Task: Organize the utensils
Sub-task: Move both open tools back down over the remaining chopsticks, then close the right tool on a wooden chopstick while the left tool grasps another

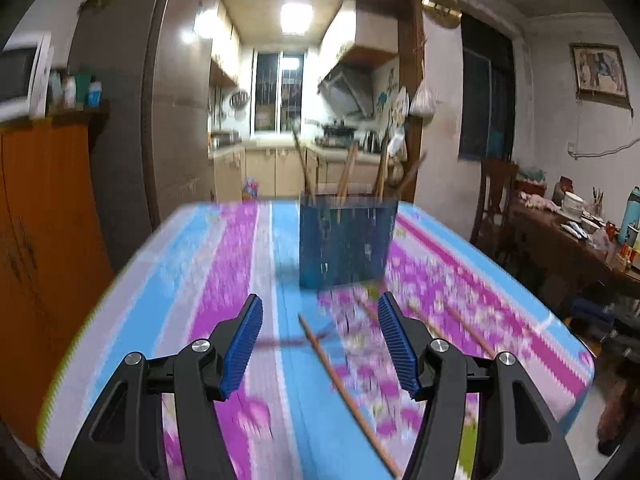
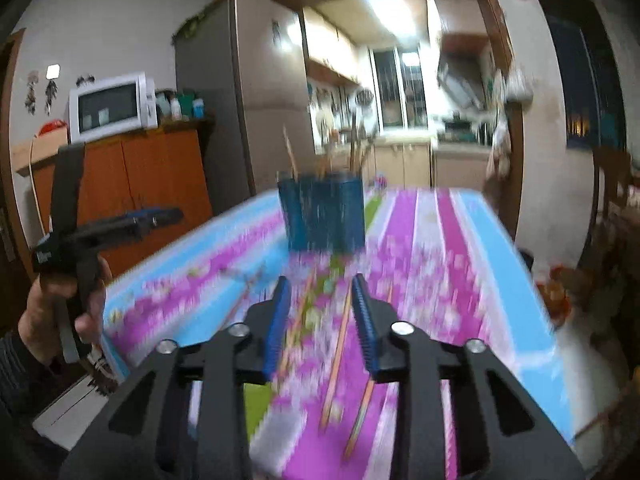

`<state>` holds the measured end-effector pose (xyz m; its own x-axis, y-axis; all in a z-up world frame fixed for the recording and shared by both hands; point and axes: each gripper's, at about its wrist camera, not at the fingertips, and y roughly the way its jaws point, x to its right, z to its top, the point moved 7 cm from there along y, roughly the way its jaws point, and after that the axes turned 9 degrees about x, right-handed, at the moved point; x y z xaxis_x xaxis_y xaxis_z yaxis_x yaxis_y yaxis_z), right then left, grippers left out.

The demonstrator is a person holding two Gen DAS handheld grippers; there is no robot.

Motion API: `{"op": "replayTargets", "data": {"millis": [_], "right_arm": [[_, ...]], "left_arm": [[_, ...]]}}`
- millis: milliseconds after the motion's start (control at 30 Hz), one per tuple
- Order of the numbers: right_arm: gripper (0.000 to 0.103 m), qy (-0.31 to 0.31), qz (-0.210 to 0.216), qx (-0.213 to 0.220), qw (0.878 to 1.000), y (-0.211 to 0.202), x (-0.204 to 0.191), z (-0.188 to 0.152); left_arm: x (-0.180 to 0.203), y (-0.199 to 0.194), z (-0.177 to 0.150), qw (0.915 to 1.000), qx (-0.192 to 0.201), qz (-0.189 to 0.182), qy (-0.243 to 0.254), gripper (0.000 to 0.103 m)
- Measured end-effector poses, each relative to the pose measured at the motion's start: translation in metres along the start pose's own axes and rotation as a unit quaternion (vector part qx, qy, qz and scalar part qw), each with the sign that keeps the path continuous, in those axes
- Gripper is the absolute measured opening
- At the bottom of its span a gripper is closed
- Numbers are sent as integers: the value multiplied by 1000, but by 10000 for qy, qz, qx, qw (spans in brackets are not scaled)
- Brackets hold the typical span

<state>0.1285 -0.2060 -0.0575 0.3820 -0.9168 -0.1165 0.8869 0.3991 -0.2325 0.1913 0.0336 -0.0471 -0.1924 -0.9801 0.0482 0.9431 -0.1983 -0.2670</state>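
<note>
A dark blue utensil holder (image 1: 346, 240) stands on the striped table and holds several upright chopsticks (image 1: 347, 174). It also shows in the right wrist view (image 2: 324, 216). My left gripper (image 1: 320, 312) is open and empty above a loose wooden chopstick (image 1: 344, 388) lying on the cloth. Another chopstick (image 1: 468, 330) lies to its right. My right gripper (image 2: 320, 292) is open and empty above several loose chopsticks (image 2: 338, 360). The left gripper also shows at the left of the right wrist view (image 2: 152, 216), held in a hand off the table's left side.
The table has a pink, blue and white striped cloth (image 1: 224, 272). An orange cabinet (image 2: 132, 184) with a microwave (image 2: 112, 106) stands at the left. A cluttered wooden side table (image 1: 576, 240) and a chair (image 1: 496, 200) stand at the right. Both views are motion-blurred.
</note>
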Motion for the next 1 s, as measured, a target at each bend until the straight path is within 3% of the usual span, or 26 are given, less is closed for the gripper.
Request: {"op": "replayTargets", "data": {"millis": [133,267,767,1000], "right_arm": [[16,-12,-81,-484,9988,9,-6,-56],[15,-140,-260,-673,9973,13,-11,-85],[15,-272,-530,-890,9943,22,-4,-105],[6,-385,-540,-843,9942,22,-11,-106]], "left_arm": [[-1,-1,-39,9996,-276,11,-78,61],[0,-3,-65,9990,-438,-20,-94,61],[22,-3,-89,9981,-578,-153,111,61],[27,0,-104,9978,-634,-138,141,61]]}}
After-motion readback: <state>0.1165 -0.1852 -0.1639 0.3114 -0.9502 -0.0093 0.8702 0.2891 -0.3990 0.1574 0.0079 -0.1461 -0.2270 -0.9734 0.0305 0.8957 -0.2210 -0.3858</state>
